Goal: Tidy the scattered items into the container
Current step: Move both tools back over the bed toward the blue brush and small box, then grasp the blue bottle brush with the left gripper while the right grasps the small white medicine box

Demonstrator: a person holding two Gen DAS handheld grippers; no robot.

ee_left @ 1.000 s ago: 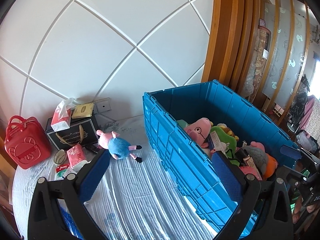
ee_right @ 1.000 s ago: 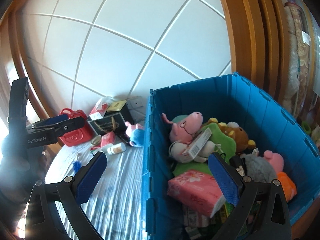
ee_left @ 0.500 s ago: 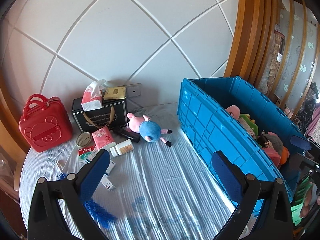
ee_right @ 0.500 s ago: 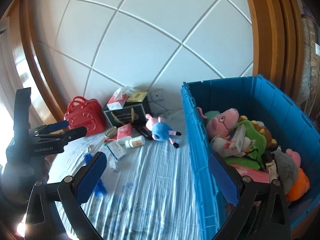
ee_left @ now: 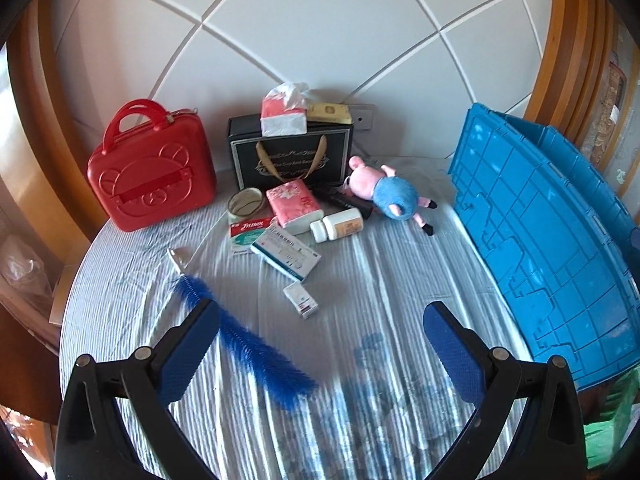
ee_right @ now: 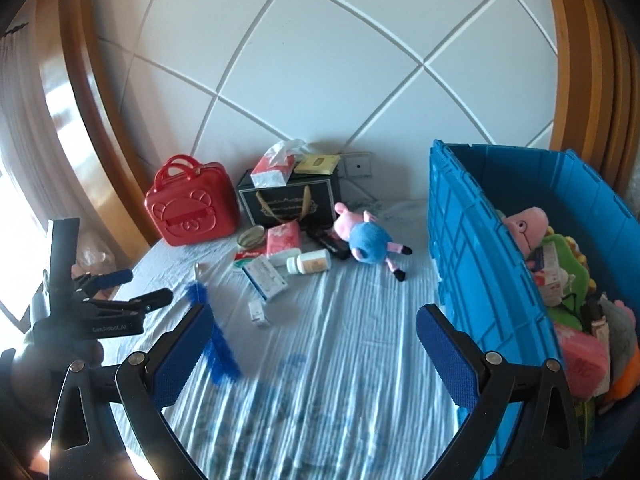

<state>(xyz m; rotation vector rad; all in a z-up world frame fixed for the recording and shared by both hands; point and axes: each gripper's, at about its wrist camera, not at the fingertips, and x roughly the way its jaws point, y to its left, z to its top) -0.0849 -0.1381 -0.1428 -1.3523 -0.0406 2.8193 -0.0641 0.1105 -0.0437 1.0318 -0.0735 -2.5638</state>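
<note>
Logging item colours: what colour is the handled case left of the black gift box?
Red, with an embossed bear face; the case shows best in the left wrist view.

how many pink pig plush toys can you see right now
2. One pig in a blue outfit lies on the bedsheet beside the pill bottle; another pig sits inside the blue crate. More may be buried in there.

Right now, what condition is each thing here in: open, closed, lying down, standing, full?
Left gripper: open, empty.
Right gripper: open, empty.
Blue crate: open, partly filled with toys.
Pig plush: lying on the bed.
Pill bottle: capped, on its side.
Red case: closed, upright.
Black gift box: closed, standing.
Tissue pack: open, tissue sticking out.
Blue brush: lying flat.
</note>
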